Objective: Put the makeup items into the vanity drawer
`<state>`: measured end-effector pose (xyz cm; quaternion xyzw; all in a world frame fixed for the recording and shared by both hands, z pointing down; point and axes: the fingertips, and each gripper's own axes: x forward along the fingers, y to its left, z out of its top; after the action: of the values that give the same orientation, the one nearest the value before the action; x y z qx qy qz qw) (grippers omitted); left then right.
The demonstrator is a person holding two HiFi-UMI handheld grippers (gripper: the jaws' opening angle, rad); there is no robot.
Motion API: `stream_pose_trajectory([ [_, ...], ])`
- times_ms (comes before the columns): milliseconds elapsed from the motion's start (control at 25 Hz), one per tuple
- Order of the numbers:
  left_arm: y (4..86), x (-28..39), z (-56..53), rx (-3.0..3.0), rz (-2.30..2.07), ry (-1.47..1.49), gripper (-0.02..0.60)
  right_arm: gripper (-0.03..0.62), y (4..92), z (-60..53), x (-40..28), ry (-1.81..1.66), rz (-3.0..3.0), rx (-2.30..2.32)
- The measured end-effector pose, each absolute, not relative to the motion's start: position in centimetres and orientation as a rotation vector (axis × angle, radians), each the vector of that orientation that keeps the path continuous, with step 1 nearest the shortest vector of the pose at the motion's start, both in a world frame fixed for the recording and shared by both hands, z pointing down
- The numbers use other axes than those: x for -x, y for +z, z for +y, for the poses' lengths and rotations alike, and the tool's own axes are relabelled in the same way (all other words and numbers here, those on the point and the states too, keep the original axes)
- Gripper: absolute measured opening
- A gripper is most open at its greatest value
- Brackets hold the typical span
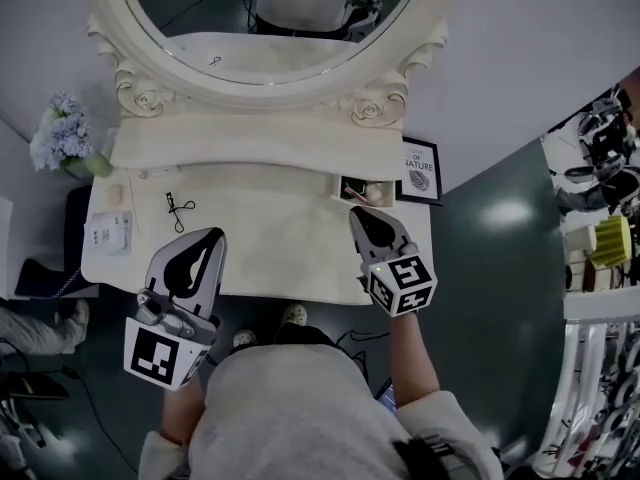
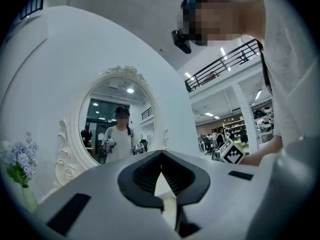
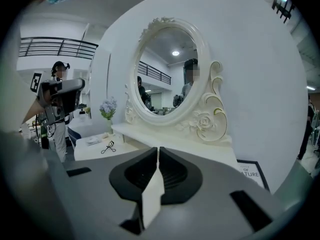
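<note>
Head view: both tools (image 1: pixel 213 238) (image 1: pixel 358 215) above vanity (image 1: pixel 272 230)

The vanity top (image 1: pixel 270 253) is cream-white. Above it, the mirror frame (image 1: pixel 375 103) is the same cream, with carved rose relief. On the left part of the vanity top, the eyelash curler (image 1: pixel 178 211) is black. Off its left rear corner, the flowers (image 1: pixel 62 128) are pale blue-lilac. Off its right rear corner, the picture (image 1: pixel 420 171) has a black frame and a white sheet with black print. The left gripper (image 1: pixel 212 236) and right gripper (image 1: pixel 358 214) are grey with black pads (image 2: pixel 145 176). Each marker cube (image 1: pixel 160 353) carries black-and-white squares. The floor (image 1: pixel 480 268) around the vanity top is dark grey-green.
</note>
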<state>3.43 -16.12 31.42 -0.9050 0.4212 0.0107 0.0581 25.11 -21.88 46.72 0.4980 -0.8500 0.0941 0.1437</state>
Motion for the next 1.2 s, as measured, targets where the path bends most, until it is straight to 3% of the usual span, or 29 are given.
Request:
stream_pose_trajectory([
  [1200, 28.6, 1.5, -12.1, 2.729, 1.173, 0.13, 0.014, 0.028, 38.0, -13.8, -16.0, 0.152, -2.643, -1.597],
])
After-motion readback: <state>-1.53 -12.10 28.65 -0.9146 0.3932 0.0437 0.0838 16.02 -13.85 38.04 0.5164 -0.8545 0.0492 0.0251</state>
